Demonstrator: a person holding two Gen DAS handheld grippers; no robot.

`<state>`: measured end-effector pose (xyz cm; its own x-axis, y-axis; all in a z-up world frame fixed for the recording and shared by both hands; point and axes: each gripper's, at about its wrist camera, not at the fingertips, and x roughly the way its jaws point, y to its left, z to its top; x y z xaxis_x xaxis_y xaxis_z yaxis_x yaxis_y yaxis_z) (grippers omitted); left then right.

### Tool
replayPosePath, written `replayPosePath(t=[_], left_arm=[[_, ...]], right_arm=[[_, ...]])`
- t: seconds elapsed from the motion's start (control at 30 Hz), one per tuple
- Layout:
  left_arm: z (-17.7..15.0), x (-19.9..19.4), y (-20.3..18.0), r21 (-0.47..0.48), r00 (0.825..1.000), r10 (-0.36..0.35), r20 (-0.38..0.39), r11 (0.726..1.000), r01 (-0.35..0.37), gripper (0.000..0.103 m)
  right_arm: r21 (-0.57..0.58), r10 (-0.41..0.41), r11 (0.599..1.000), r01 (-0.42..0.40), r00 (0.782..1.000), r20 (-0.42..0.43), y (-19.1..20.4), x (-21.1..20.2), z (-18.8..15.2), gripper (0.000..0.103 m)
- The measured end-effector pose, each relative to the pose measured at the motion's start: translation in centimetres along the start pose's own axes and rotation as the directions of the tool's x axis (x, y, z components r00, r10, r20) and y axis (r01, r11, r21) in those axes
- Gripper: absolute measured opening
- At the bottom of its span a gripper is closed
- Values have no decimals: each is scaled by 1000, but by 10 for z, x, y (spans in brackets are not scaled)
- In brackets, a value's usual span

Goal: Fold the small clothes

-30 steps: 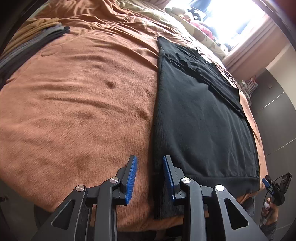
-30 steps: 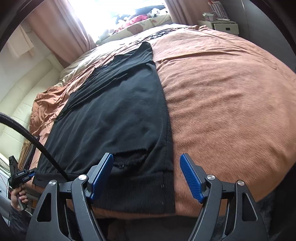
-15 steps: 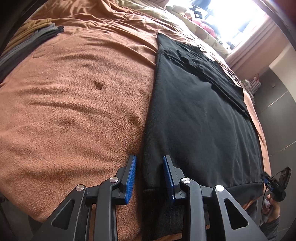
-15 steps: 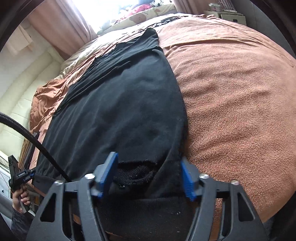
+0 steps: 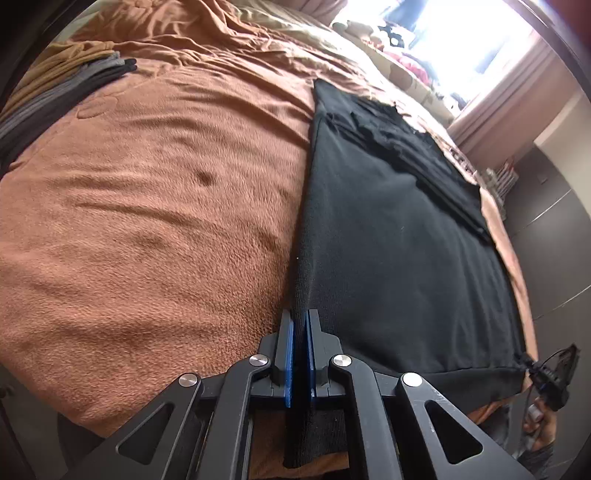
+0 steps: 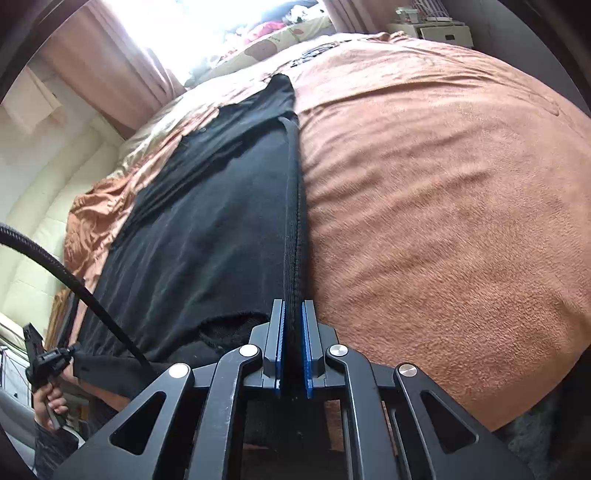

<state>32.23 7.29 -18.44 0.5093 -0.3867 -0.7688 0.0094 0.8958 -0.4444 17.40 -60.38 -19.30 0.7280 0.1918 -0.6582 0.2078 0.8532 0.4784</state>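
Note:
A black garment (image 5: 399, 251) lies flat on the brown bed cover (image 5: 155, 206), its sleeves folded across the far end. My left gripper (image 5: 300, 325) is shut on the garment's near left corner, the edge pinched upright between the blue pads. In the right wrist view the same garment (image 6: 207, 229) lies left of centre, and my right gripper (image 6: 293, 314) is shut on its near right corner, the seam standing up between the pads. The other gripper shows small at each view's lower edge (image 5: 550, 373) (image 6: 40, 362).
A stack of folded grey and tan clothes (image 5: 55, 92) lies at the far left of the bed. Pillows and a bright window (image 5: 443, 40) are beyond the garment. A cream headboard (image 6: 40, 236) and a bedside table (image 6: 439, 29) flank the bed.
Both grippers have moved forward onto the garment's near corners and closed on them; the pinched edges now stand up from the bed cover.

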Motion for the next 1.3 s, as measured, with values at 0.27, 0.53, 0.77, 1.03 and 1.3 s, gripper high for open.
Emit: replayPosePath(t=[0.27, 0.53, 0.77, 1.03, 1.3], left_arm=[[4, 13, 4, -34, 997, -39, -65, 999, 37, 12], [5, 14, 8, -104, 989, -137, -60, 986, 131, 43], [9, 21, 9, -142, 984, -165, -67, 978, 154, 42], [9, 22, 7, -169, 972, -216, -89, 965, 199, 41], [8, 23, 15, -186, 975, -200, -96, 966, 180, 27]], right_arm=[[40, 61, 997, -60, 998, -8, -6, -5, 1, 59], [103, 98, 990, -100, 995, 27, -28, -13, -1, 59], [150, 248, 959, -241, 969, -25, -35, -3, -12, 59], [135, 221, 965, -224, 975, 34, -31, 17, -7, 49], [147, 189, 969, -196, 980, 64, -25, 19, -16, 19]])
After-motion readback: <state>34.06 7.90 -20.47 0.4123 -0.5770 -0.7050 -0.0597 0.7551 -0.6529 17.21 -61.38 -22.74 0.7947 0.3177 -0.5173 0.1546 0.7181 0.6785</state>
